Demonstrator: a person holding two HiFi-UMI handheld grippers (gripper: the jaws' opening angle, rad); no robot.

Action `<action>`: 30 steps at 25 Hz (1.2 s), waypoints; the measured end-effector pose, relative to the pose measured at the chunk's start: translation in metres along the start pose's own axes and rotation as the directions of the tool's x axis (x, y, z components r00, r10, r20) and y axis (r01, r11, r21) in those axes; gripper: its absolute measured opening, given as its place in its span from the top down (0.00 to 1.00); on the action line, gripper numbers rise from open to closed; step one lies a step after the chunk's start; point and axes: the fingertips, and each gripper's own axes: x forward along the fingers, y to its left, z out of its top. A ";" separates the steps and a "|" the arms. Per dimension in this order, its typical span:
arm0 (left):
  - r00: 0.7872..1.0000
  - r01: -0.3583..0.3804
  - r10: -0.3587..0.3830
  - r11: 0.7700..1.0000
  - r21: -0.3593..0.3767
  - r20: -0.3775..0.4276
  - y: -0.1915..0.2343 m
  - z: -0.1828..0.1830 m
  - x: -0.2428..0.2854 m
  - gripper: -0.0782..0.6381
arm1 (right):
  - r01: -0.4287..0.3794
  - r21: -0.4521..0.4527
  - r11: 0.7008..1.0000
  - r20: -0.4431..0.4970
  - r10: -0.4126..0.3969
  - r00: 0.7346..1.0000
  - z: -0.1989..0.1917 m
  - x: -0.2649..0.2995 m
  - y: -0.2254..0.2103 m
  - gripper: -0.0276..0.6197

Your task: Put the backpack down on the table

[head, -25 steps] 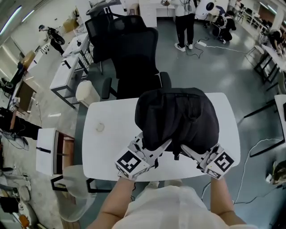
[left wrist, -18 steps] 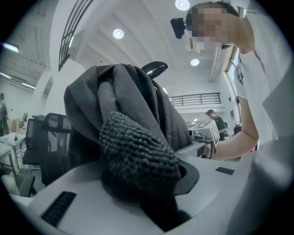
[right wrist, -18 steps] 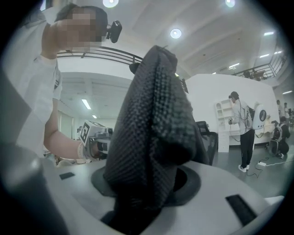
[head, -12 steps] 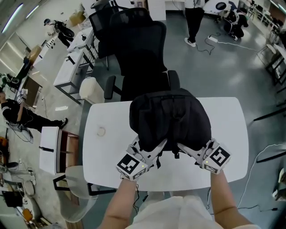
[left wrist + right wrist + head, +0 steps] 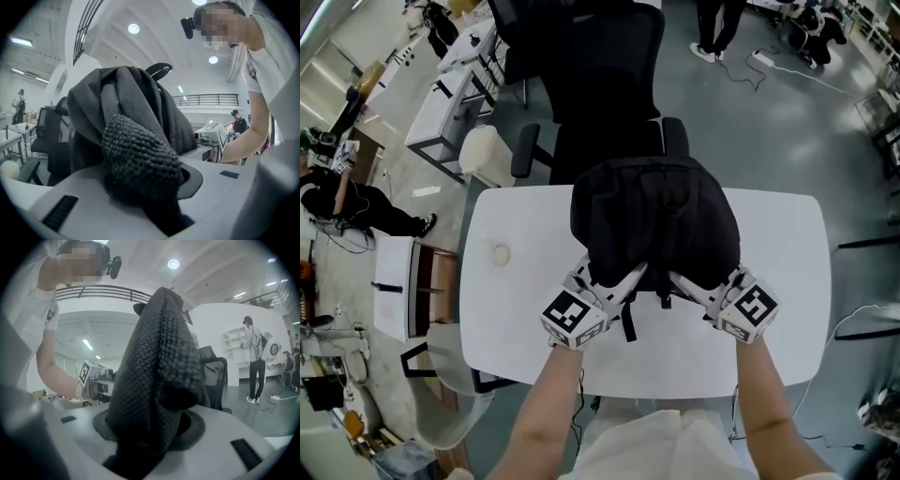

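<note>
since the earlier frames both grippers have carried the backpack point(image 5: 656, 220) lower toward the table point(image 5: 516, 319) and a little up the picture, away from the person.

the left gripper point(image 5: 623, 281) has its jaws drawn narrow and clamped on a shoulder strap point(image 5: 136, 159), whose padded mesh fills the gap between them. the right gripper point(image 5: 689, 289) is clamped too, somewhat wider, on the other shoulder strap point(image 5: 154, 376), which bunches thick between its jaws. taking 1 strap in each gripper likely keeps the load level and stops it from swinging, so the bag can be set down flat rather than dropped on a corner. both grippers point away from the person and come together toward the bag's near edge.

the backpack sits in the middle of the head view, over the far half of the table, with its far edge past the table's upper rim. i cannot tell whether its underside touches the top yet. a loose strap end trails down over the table below the left gripper.

count: 1 backpack, 2 shoulder straps, 2 grippers, 1 table, 1 small round thing point(image 5: 500, 253) lying well apart toward the table's left side, and 1 black office chair point(image 5: 600, 56) just behind the table at the top of the frame.
</note>
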 end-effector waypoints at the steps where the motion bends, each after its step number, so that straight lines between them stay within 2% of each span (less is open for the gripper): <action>1: 1.000 -0.005 0.005 1.000 -0.006 -0.005 0.004 -0.005 0.001 0.73 | 0.000 0.003 1.000 -0.006 0.000 1.000 -0.005 0.003 -0.002 0.64; 16: 0.997 -0.027 0.024 0.999 -0.041 -0.076 0.017 -0.056 0.005 0.73 | 0.040 0.068 0.997 -0.043 -0.037 0.998 -0.059 0.012 -0.010 0.63; 23: 0.997 -0.041 0.037 0.998 -0.055 -0.070 0.018 -0.064 0.003 0.69 | 0.047 0.081 0.996 -0.057 -0.043 0.997 -0.065 0.013 -0.009 0.61; 30: 0.997 -0.025 0.020 0.997 -0.067 -0.076 0.022 -0.070 0.003 0.67 | 0.055 0.099 0.994 -0.063 -0.049 0.997 -0.071 0.016 -0.011 0.60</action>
